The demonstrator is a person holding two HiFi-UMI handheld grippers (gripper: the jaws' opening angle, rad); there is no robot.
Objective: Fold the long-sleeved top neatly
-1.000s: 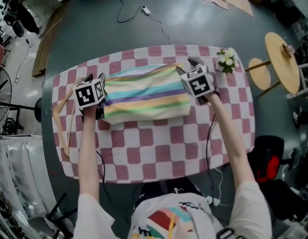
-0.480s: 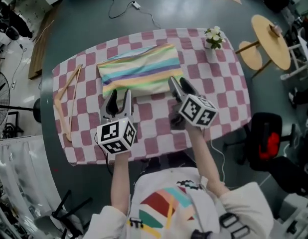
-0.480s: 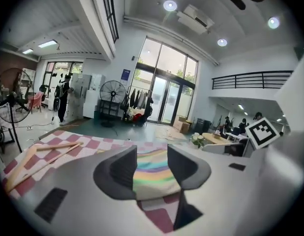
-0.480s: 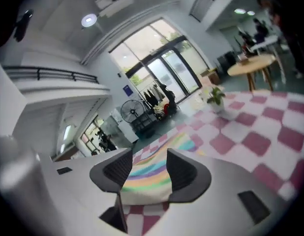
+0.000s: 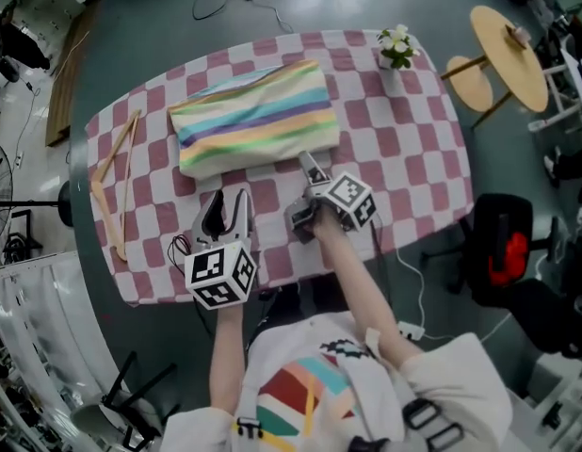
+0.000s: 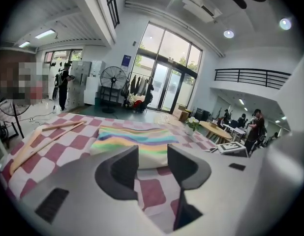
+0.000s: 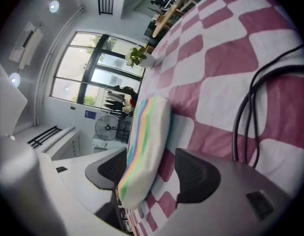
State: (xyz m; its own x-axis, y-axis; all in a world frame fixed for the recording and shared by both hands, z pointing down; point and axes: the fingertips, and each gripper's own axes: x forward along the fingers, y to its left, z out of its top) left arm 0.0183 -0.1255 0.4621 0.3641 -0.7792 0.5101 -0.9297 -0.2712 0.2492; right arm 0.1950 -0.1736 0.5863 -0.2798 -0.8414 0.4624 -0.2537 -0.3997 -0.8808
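While its jaws have just been opening, the right gripper [image 5: 312, 169] is turned on its side and stands wide apart. The near edge of the folded pastel-striped long-sleeved top [image 5: 253, 119] shows in the gap, not pinched. The left gripper [image 5: 225, 203] hovers spread and empty over the red-and-white checked tablecloth [image 5: 404, 149], near the top, which lies on the table's far half

Both arms reach forward. Left gripper [image 5: 225, 211] points ahead, jaws apart and empty. Right gripper [image 5: 311, 169] lies on its side — jaws just opening wider, the folded top [image 5: 253, 116] between them, unpressed.
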